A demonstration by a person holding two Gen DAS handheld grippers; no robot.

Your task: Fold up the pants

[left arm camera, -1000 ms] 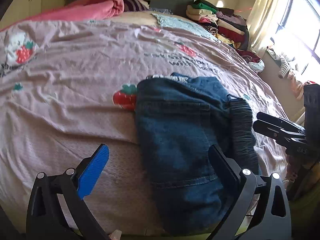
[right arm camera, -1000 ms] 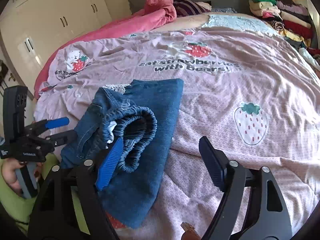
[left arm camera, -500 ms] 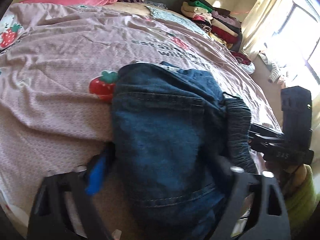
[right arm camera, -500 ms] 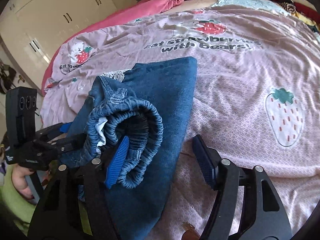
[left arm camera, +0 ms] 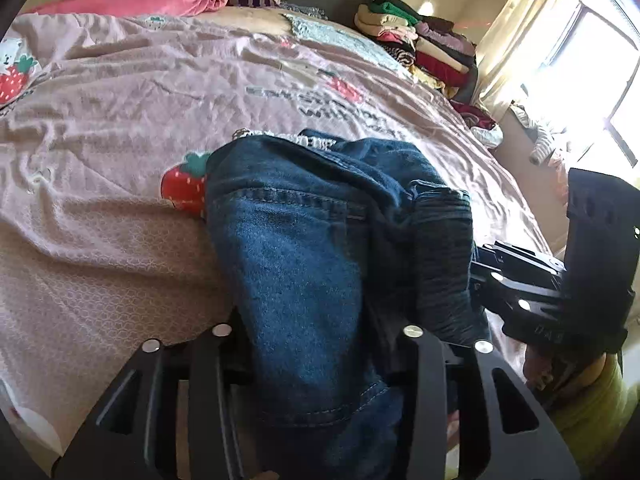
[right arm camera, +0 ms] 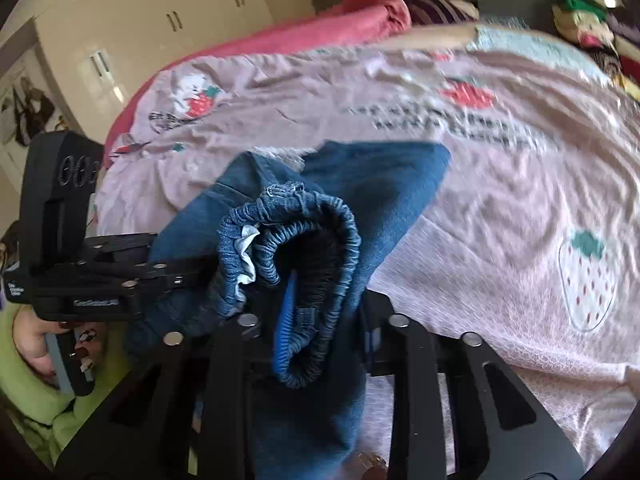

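Both tongs, left and right, clamp folded jeans on bedspread

Dark lettering printed on the bedsheet is too blurred to read.

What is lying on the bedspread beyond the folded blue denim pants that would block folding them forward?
Nothing visible. Both the left gripper and right gripper are shut on the blue denim pants, and the pink strawberry-print bedspread ahead shows only wrinkles. The stacked clothes sit far off at the head of the bed.
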